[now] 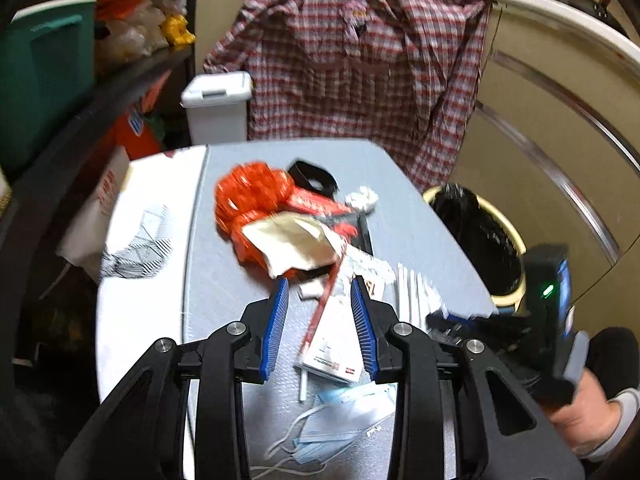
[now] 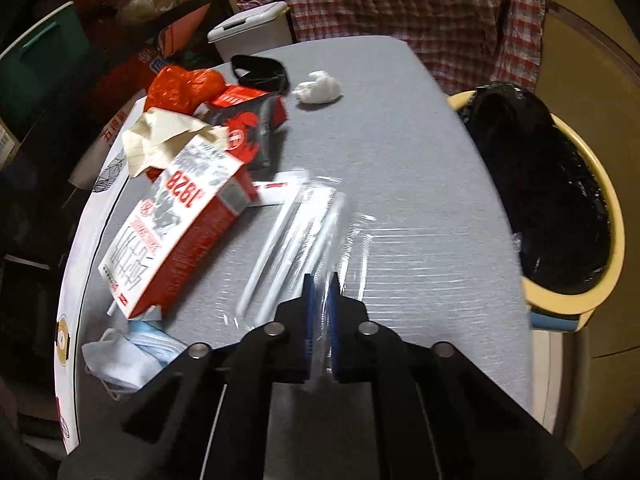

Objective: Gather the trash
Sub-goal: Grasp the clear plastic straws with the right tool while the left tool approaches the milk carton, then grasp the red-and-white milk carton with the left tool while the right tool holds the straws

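On the grey counter [image 2: 400,152] the trash lies mostly toward its left side. Farthest left in the right wrist view, at the near edge, sits a crumpled blue face mask [image 2: 136,356]. Just beyond it lies a red and white carton [image 2: 176,232] on its side, with creased cream paper [image 2: 160,140] and an orange plastic bag [image 2: 180,84] behind it. A dark red-printed pouch [image 2: 256,132] leans beside the paper, and a black strap [image 2: 260,68] lies further back. A white tissue ball [image 2: 318,88] sits alone toward the middle of the far end.

The left claw [image 1: 320,320] hangs over the carton [image 1: 340,344], blue pads apart, with the carton's end showing in the gap between them (whether the pads press on it cannot be told through the blur). The face mask [image 1: 344,416] lies below it, nearer the camera.

Right of the carton, the right claw [image 2: 320,320] is closed on a clear plastic wrapper [image 2: 316,216] holding white straws [image 2: 280,248]; the film is pinched between the pads and the rest lies out across the counter.

Past the counter's right edge stands a yellow-rimmed bin [image 2: 600,184] lined with a black bag, its mouth open, well apart from the pinched wrapper. A plaid shirt [image 1: 360,60] hangs behind the counter.
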### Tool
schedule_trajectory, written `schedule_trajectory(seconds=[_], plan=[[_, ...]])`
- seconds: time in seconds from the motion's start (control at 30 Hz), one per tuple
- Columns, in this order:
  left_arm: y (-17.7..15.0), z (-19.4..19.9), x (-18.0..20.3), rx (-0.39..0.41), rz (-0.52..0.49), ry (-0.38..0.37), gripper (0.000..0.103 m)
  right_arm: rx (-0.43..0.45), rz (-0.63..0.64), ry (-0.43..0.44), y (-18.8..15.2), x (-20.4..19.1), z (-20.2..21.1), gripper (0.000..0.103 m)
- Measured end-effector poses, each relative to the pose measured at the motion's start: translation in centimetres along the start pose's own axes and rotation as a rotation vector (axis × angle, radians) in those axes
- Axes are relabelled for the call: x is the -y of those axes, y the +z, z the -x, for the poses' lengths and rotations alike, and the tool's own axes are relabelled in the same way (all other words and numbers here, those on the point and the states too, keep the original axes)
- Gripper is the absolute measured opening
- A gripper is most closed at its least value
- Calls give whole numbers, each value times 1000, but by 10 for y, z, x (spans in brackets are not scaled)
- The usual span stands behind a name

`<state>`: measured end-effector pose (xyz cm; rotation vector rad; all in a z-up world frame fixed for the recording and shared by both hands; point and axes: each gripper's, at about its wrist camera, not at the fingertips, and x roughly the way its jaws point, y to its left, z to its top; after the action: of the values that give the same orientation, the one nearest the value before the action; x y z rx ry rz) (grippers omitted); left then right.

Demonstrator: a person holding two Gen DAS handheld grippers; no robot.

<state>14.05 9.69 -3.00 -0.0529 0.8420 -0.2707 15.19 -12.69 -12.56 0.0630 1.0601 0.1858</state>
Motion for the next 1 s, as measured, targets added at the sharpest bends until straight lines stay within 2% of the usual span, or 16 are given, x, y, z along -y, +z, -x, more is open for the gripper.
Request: schedule_trajectory(seconds=[0.03, 0.1, 0.2, 0.27, 0.3, 0.33, 0.5, 0.67, 0.77, 0.8, 0.83, 1.0], plan=[[-1, -4, 2, -12, -4, -3, 35, -1, -1, -1, 1, 5, 2, 5], [-7, -17, 9, -50, -28, -7, 45, -2, -5, 2, 1, 14, 5, 5], [-14, -33, 20, -91, -62, 0, 49, -16, -6, 27, 2, 25, 7, 10], [-17, -40, 24, -109, -77, 6, 53, -27, -7, 37, 0, 33, 8, 21], [-19, -43, 26, -115, -82, 13, 55, -19, -18, 38, -1, 36, 10, 35], [-20, -46, 26, -119, -85, 19, 56, -15, -21, 32, -3, 38, 11, 37], [-27, -59, 31, -148, -99, 61, 59, -25, 6, 36, -7, 34, 10, 38], [-30, -66, 30, -162, -109, 100, 60, -17, 69, -25, -11, 21, 8, 38], [-31, -68, 27, -168, -100, 100, 60, -9, 72, -25, -11, 21, 9, 28], [-32, -68, 26, -169, -98, 99, 60, -10, 76, -28, -11, 21, 9, 15], [-32, -69, 25, -170, -99, 100, 60, -14, 75, -32, -11, 21, 8, 9], [-36, -72, 28, -174, -122, 104, 57, -3, 75, -17, -11, 22, 12, 4]])
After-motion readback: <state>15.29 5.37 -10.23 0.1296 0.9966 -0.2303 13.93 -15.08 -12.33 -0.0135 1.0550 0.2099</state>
